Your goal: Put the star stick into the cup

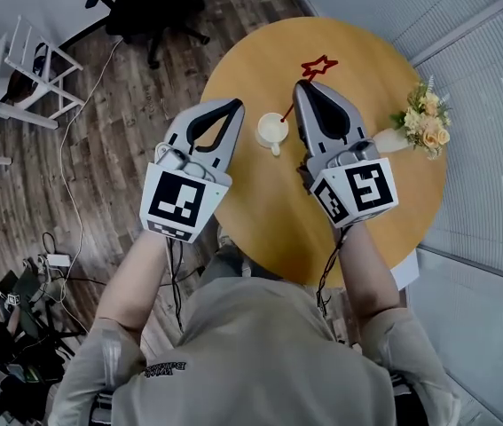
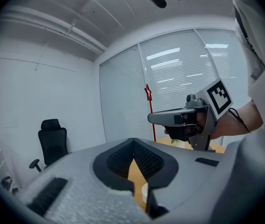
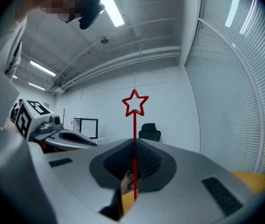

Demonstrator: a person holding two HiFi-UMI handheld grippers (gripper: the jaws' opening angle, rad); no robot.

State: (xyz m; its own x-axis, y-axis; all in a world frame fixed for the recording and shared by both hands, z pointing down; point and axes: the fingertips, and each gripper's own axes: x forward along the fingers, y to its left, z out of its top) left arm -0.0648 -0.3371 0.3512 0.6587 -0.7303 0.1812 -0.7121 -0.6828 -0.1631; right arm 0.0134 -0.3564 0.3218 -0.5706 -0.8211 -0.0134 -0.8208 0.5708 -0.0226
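The red star stick (image 1: 318,66) is tilted over the round wooden table (image 1: 260,211), and its lower end reaches the far right rim of the white cup (image 1: 271,130). My right gripper (image 1: 302,85) is shut on the stick's shaft, just right of the cup. In the right gripper view the star stick (image 3: 135,103) stands upright, clamped in the right gripper (image 3: 134,143). My left gripper (image 1: 231,106) hovers left of the cup, shut on nothing. The left gripper view shows the left gripper (image 2: 133,140), a sliver of the cup (image 2: 144,193) below it, and the star stick (image 2: 148,107) beyond.
A vase of yellow flowers (image 1: 425,122) stands at the table's right edge. A black office chair (image 1: 153,7) and a white rack (image 1: 29,69) stand on the wooden floor at the left, with cables (image 1: 65,193) trailing there. Window blinds (image 1: 491,149) run along the right.
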